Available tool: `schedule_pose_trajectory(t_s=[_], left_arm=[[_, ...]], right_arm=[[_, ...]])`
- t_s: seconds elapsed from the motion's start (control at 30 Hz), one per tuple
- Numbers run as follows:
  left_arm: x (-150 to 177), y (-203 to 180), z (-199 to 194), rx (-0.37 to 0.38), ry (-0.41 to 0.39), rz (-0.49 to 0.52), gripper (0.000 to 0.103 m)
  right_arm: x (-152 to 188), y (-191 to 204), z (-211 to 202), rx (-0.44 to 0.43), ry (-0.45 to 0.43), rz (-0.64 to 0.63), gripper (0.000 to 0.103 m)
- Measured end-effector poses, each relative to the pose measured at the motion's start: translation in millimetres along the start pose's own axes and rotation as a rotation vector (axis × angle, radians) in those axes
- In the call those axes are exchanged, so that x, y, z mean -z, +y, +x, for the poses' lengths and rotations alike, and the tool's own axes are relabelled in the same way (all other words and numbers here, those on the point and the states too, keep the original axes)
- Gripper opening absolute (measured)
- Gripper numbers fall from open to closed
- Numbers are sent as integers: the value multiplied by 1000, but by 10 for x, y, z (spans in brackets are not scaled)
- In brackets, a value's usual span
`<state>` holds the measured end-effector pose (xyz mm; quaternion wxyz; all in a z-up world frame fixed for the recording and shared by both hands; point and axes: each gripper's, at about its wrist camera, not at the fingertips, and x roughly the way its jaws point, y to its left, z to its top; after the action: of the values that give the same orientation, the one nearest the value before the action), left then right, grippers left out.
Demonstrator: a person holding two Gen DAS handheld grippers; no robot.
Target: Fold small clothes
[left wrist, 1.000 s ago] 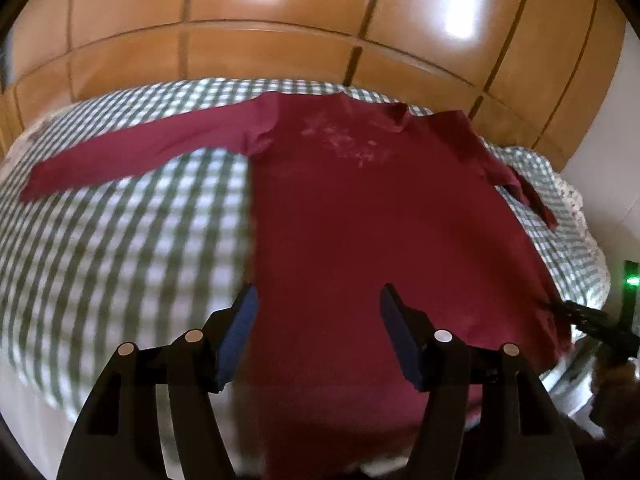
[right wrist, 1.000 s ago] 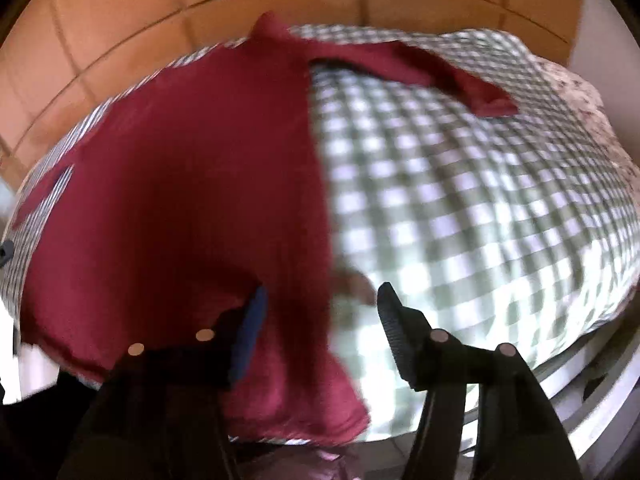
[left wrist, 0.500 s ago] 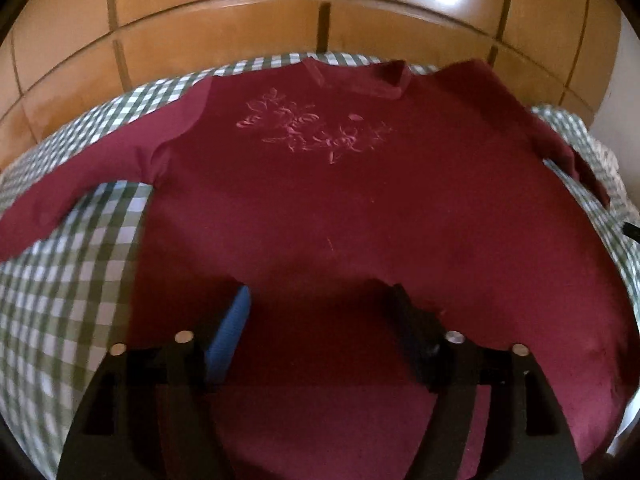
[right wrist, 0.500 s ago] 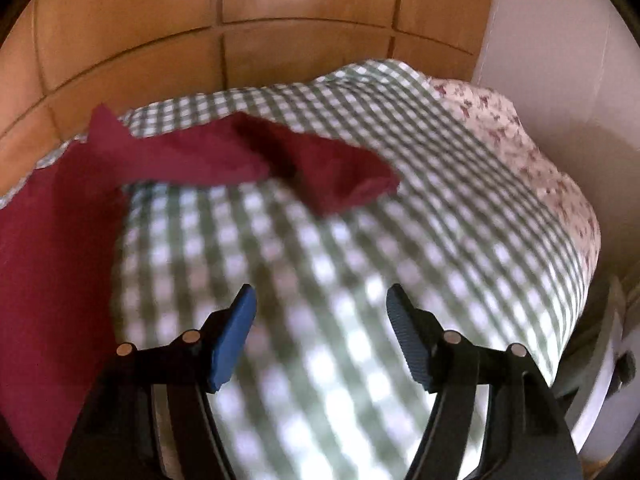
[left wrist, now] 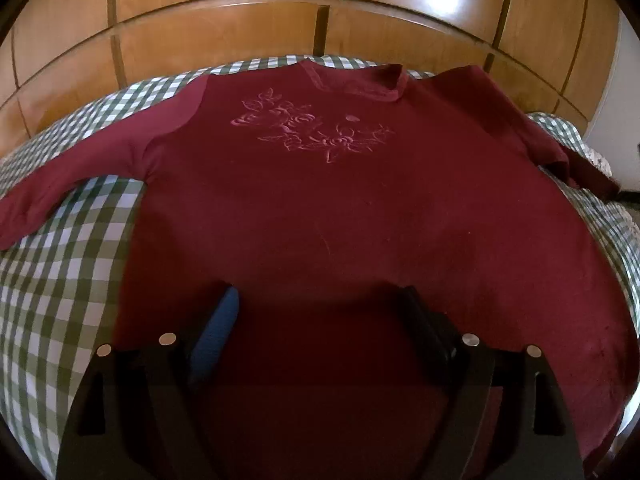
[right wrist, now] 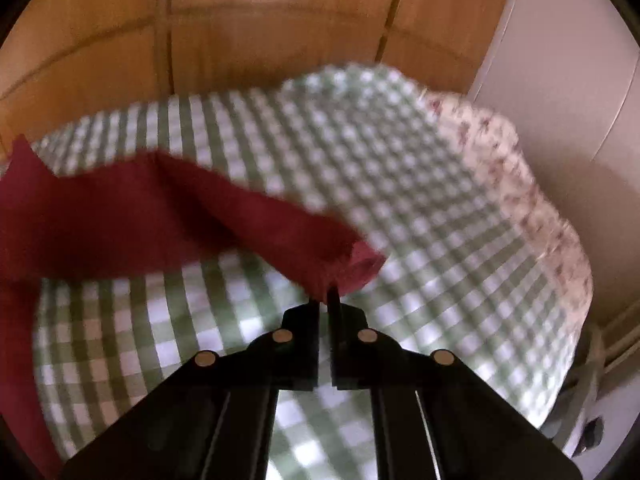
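Observation:
A dark red long-sleeved top (left wrist: pixel 320 208) with a pink flower print (left wrist: pixel 312 128) lies spread face up on a green-checked cloth (left wrist: pixel 60 272). Low over its lower body hovers my left gripper (left wrist: pixel 320 300); its jaws are opening and only the flat fabric lies beneath them, not pinched. In the right wrist view my right gripper (right wrist: pixel 325 300) is shut on the cuff end of the top's right sleeve (right wrist: pixel 280 224), which is lifted off the checked cloth (right wrist: pixel 400 184). The left sleeve (left wrist: pixel 60 176) stretches out to the left.
Glossy wooden panels (left wrist: pixel 320 12) rise just behind the surface. A floral-print cloth edge (right wrist: pixel 520 184) borders the checked cloth on the right, with a pale wall (right wrist: pixel 560 80) and the surface's drop-off beyond it.
My right gripper swung right from the top's hem to the right sleeve and closed on its cuff, lifting it. My left gripper moved in over the top's body and its jaws widened.

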<state>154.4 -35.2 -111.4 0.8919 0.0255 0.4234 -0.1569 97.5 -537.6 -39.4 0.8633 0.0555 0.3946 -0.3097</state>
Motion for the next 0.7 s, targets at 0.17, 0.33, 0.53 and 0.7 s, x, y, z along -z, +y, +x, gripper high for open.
schedule_pose_trajectory(t_s=[0.17, 0.33, 0.53, 0.7], left_arm=[[-11, -2, 15, -2, 3, 4, 83], [-12, -5, 15, -4, 5, 7, 83], [-15, 0, 21, -5, 8, 10, 83], [-16, -4, 17, -5, 8, 11, 83]], right_arm=[[-368, -493, 33, 101, -30, 73, 3], [-439, -752, 607, 241, 87, 78, 2], [-184, -819, 675, 185, 102, 227, 53], [148, -499, 269, -178, 119, 356, 69]])
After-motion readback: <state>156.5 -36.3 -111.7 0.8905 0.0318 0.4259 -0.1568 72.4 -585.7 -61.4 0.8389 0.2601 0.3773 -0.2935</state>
